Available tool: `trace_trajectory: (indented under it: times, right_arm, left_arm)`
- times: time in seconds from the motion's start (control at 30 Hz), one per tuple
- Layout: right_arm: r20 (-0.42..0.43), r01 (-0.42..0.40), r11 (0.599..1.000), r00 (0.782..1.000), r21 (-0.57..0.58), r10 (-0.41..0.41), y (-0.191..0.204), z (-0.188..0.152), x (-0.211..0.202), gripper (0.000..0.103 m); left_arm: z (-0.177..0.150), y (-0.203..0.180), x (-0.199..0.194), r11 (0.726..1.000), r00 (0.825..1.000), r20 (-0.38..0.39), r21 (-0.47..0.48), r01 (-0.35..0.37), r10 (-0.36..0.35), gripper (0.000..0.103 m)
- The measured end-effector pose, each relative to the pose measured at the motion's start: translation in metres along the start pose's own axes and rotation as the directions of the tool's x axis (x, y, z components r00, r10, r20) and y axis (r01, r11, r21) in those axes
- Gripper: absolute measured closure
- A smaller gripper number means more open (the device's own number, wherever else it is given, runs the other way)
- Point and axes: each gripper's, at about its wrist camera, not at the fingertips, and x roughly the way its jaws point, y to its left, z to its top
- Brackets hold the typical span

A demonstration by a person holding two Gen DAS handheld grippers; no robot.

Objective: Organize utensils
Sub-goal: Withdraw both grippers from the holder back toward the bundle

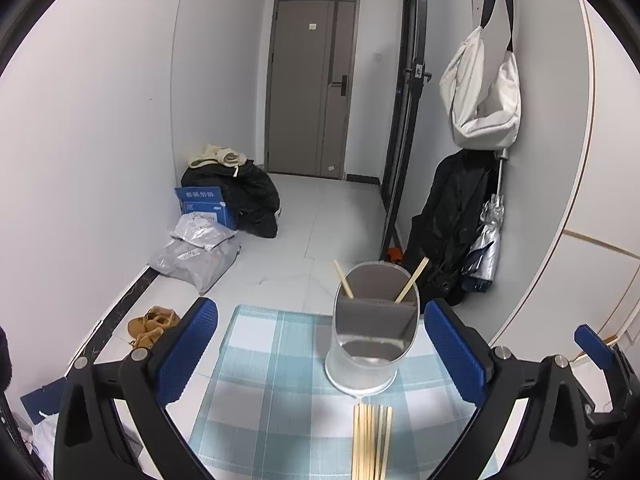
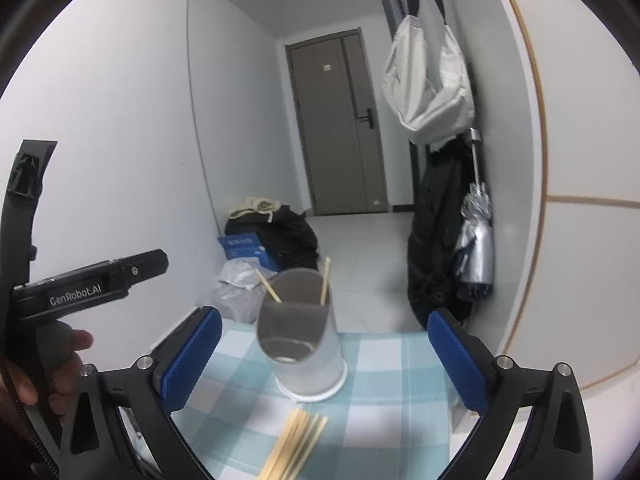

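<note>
Both the left gripper [image 1: 320,344] and right gripper [image 2: 324,356] are held wide apart, empty. On the counter [image 1: 256,360], loose chopsticks [image 1: 372,440] lie near; the holder [image 1: 372,328] stands beyond, two sticks inside.

Even, cool indoor light, soft shadows, heavy fisheye warp w/ dark corners, slight blur in right-wrist foreground.
</note>
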Motion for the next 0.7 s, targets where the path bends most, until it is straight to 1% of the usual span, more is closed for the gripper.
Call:
trace_trajectory:
  times: [0.1,0.17,0.3,0.37,0.43,0.47,0.57,0.63,0.67,0.7]
  right_arm:
    - [-0.024,0.015,1.0,1.0,-0.012,-0.015,0.001,-0.016,0.003,0.0]
    - [-0.051,0.016,1.0,0.999,-0.008,-0.017,0.0,-0.025,0.008,0.0]
    - [-0.143,0.001,1.0,0.99,0.006,0.0,-0.004,-0.041,0.023,0.0]
    - [-0.19,0.014,1.0,0.982,0.011,-0.012,-0.006,-0.049,0.031,0.0]
    - [-0.249,0.032,0.999,0.968,0.015,-0.028,-0.009,-0.057,0.044,0.0]
    - [-0.264,0.039,0.999,0.964,0.016,-0.034,-0.009,-0.06,0.048,0.0]
    - [-0.332,0.05,0.999,0.942,0.02,-0.04,-0.012,-0.073,0.064,0.0]
    - [-0.392,0.055,0.998,0.919,0.01,-0.046,-0.013,-0.083,0.078,0.001]
    - [-0.411,0.056,0.998,0.91,0.007,-0.048,-0.013,-0.087,0.083,0.001]
    - [-0.445,0.059,0.998,0.894,0.002,-0.052,-0.013,-0.092,0.091,0.001]
  left_arm:
    - [-0.012,0.001,0.007,1.0,1.0,-0.014,0.003,-0.012,0.012,0.002]
    - [-0.021,0.002,0.014,1.0,0.999,-0.036,-0.002,-0.01,0.01,0.002]
    - [-0.037,0.004,0.024,1.0,0.998,-0.053,0.002,-0.022,0.022,0.002]
    - [-0.044,0.004,0.034,1.0,0.996,-0.08,0.017,-0.023,0.024,0.002]
    - [-0.052,0.006,0.04,0.999,0.995,-0.098,0.022,-0.026,0.028,0.002]
    - [-0.056,0.007,0.045,0.999,0.993,-0.112,0.021,-0.03,0.032,0.002]
    - [-0.068,0.013,0.059,0.998,0.987,-0.155,0.033,-0.049,0.053,0.002]
    - [-0.075,0.015,0.065,0.994,0.981,-0.168,0.074,-0.085,0.096,0.002]
    - [-0.078,0.017,0.069,0.991,0.976,-0.185,0.089,-0.097,0.112,0.002]
    - [-0.079,0.018,0.073,0.991,0.971,-0.208,0.095,-0.096,0.114,0.002]
